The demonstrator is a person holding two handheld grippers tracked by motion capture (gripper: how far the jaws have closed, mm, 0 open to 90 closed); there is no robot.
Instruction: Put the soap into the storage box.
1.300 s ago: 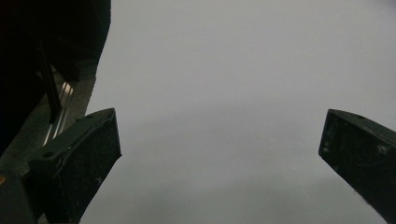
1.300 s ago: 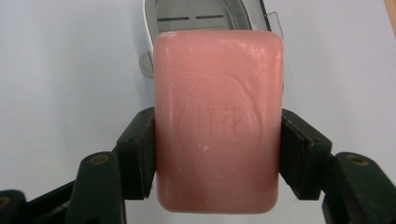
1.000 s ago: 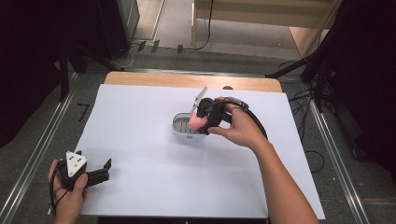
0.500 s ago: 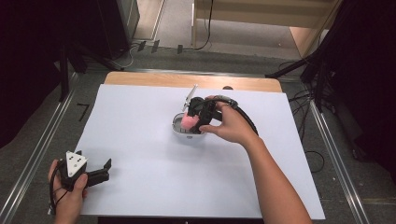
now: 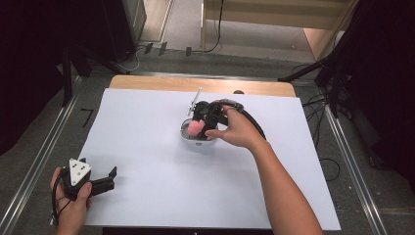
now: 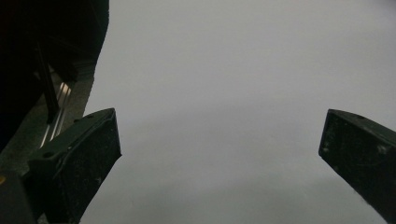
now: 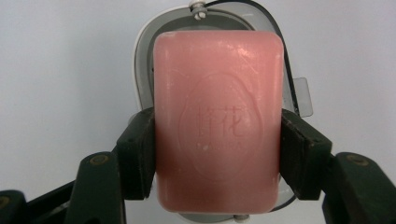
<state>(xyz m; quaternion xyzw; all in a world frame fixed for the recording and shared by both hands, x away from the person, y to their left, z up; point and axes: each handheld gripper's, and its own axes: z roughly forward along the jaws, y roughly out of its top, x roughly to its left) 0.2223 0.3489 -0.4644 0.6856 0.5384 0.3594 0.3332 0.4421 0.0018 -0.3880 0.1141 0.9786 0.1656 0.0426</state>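
- We have the pink soap (image 7: 218, 119) clamped by its two long sides in the right claw (image 7: 218, 154), pads pressing on both flanks, its embossed face turned to the camera.
- In the right claw's view the soap sits directly over the grey soap dish (image 7: 144, 60), whose rim shows around the bar's top and sides; whether the bar touches the dish we cannot tell.
- From above, the right claw (image 5: 201, 128) is at the dish (image 5: 185, 132) near the middle of the white tabletop (image 5: 147, 186).
- We judge this to be the placing step: the bar is being set into the dish and is not yet let go.
- Next we would need to lower it level until it rests in the tray, then spread the jaws just enough to clear the sides and lift straight off, so the dish does not slide.
- Our left claw (image 6: 219, 149) stands wide and empty over the bare sheet, seen from above (image 5: 105, 178) near the tabletop's near left corner, well apart from the dish.
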